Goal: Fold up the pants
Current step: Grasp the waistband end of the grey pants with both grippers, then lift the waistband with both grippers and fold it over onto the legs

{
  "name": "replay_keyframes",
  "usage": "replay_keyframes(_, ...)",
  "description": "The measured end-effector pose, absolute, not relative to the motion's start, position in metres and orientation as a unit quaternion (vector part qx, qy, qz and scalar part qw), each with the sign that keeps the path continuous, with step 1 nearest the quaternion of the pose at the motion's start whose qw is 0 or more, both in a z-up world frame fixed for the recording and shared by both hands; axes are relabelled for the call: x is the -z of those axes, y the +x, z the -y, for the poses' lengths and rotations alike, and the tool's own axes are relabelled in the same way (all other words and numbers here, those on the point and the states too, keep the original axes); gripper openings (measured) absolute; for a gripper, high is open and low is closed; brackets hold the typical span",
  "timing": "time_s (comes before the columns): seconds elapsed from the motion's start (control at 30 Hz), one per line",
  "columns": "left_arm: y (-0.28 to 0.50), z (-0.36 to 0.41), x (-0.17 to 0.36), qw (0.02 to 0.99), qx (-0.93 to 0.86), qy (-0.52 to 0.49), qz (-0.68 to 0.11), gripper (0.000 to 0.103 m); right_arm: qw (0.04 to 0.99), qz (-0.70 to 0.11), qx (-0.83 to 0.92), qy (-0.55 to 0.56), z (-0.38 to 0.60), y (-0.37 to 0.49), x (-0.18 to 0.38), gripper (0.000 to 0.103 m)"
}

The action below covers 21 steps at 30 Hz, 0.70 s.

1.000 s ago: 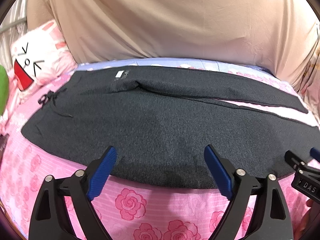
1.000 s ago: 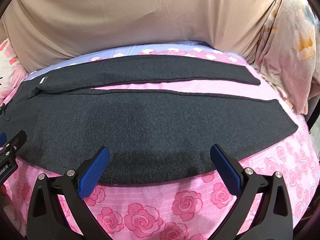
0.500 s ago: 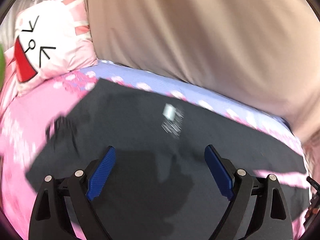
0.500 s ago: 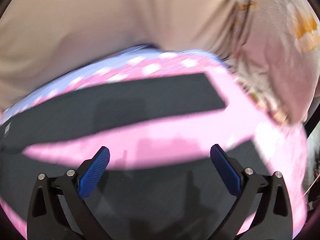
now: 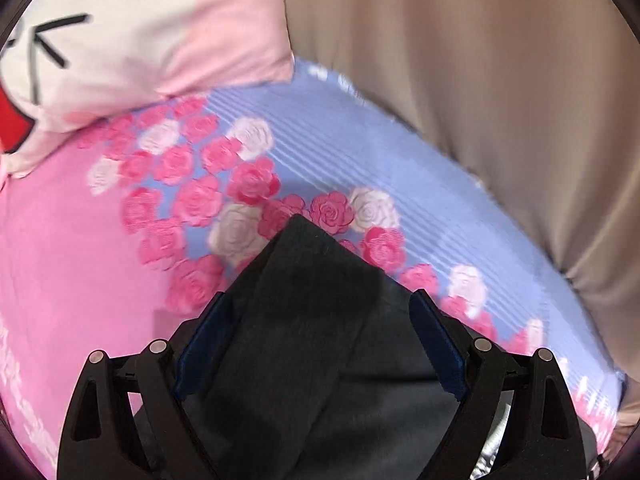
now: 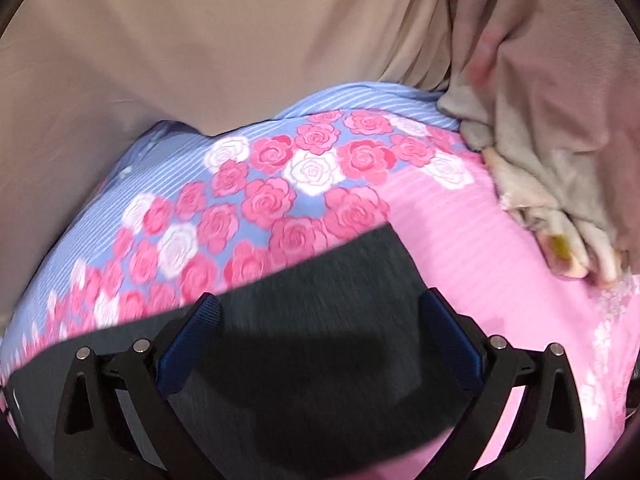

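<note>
Dark grey pants lie flat on a rose-print bed sheet. In the left wrist view a far corner of the pants [image 5: 308, 320], at the waist end, points away between the blue pads of my left gripper [image 5: 320, 344], which is open and low over the cloth. In the right wrist view the end of the far pant leg [image 6: 340, 312] lies between the fingers of my right gripper [image 6: 320, 344], also open just above it. Neither gripper holds any fabric. The rest of the pants is out of view beneath the grippers.
A pink-and-white cartoon pillow [image 5: 120, 48] lies at the far left. A beige curtain or sheet [image 5: 480, 80] hangs along the far side of the bed. A crumpled beige blanket [image 6: 552, 168] sits at the far right. The sheet [image 6: 480, 240] is pink with a lilac band.
Both grippers have moved forward across the pants from the near edge to the far edge, the left to the waist corner and the right to the far leg's end. Both stayed open.
</note>
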<state>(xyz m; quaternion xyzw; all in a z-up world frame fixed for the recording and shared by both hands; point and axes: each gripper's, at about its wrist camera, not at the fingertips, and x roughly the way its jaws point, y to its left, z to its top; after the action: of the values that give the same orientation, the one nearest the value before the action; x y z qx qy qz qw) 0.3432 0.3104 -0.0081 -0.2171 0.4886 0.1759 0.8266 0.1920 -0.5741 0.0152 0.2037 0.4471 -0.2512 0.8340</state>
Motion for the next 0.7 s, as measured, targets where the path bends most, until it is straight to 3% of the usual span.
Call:
replay_keyframes(0.03,0.347,-0.308,0.009,0.830,-0.187,-0.202,-0.485,0.085,0.835,-0.448,0.253,0.196,0.571,0.195,-0.013,0.098)
replay_keyframes(0.1,0.353,-0.305,0.010,0.837,-0.201,-0.165,-0.482,0.057,0.842,-0.442,0.254,0.178,0.566,0.200,-0.012,0.096)
replay_keyframes(0.17,0.353,-0.303,0.005,0.840,-0.199,-0.163,-0.478,0.035,0.845,-0.442,0.262,0.146,0.558,0.202,-0.011,0.074)
replay_keyframes(0.2,0.351,-0.305,0.001,0.838,-0.199,-0.171,-0.479,0.027,0.854,-0.437,0.244,0.145,0.553,0.199,-0.014,0.046)
replay_keyframes(0.23,0.348,-0.307,-0.002,0.838,-0.195,-0.178,-0.477,0.025,0.856,-0.435,0.234,0.151,0.553,0.196,-0.016,0.011)
replay_keyframes(0.27,0.342,-0.309,-0.007,0.841,-0.195,-0.184,-0.470,0.007,0.860,-0.430,0.213,0.173,0.553,0.191,-0.019,0.006)
replay_keyframes(0.43,0.276,-0.320,-0.058,0.870,-0.130,-0.233,-0.415,0.006,0.893,-0.382,0.185,0.151,0.531,0.141,-0.056,0.006)
replay_keyframes(0.7,0.133,-0.320,-0.123,0.900,-0.062,-0.217,-0.374,0.006,0.936,-0.316,0.123,0.093,0.501,0.023,-0.101,0.006)
